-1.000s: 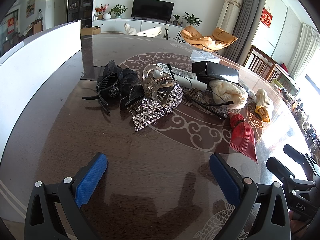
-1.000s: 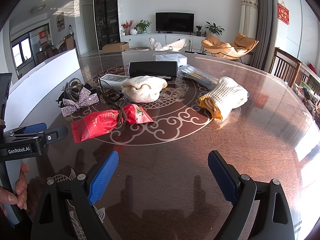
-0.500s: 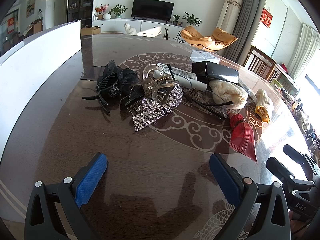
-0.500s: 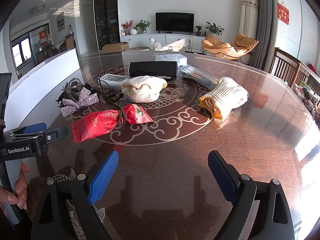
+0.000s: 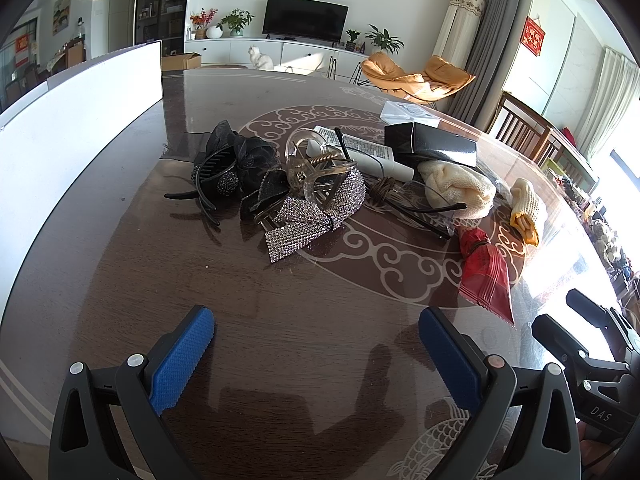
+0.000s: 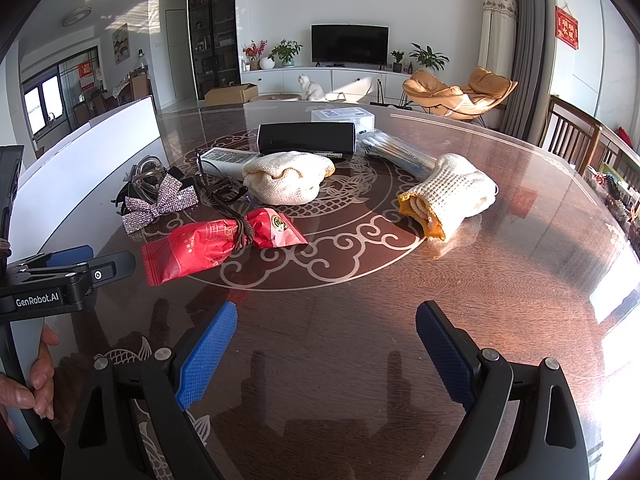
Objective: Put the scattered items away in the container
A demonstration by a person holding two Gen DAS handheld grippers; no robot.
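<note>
Scattered items lie on the dark round table [image 5: 280,340]. A rhinestone bow [image 5: 316,216], a clear claw clip [image 5: 316,168] and black hair clips [image 5: 228,168] sit ahead of my left gripper [image 5: 316,344], which is open and empty, well short of them. A red snack packet [image 6: 216,244], a cream knit cloth [image 6: 288,176] and a rolled cream-and-orange cloth [image 6: 448,196] lie ahead of my right gripper [image 6: 326,344], also open and empty. A white container wall [image 5: 72,108] stands along the left.
A black box [image 6: 306,138], a white tube [image 5: 368,152], a clear lidded box [image 6: 344,114] and a bag of sticks [image 6: 396,152] lie at the back. Glasses [image 5: 432,208] lie mid-table. Wooden chairs [image 6: 576,140] stand at the right edge.
</note>
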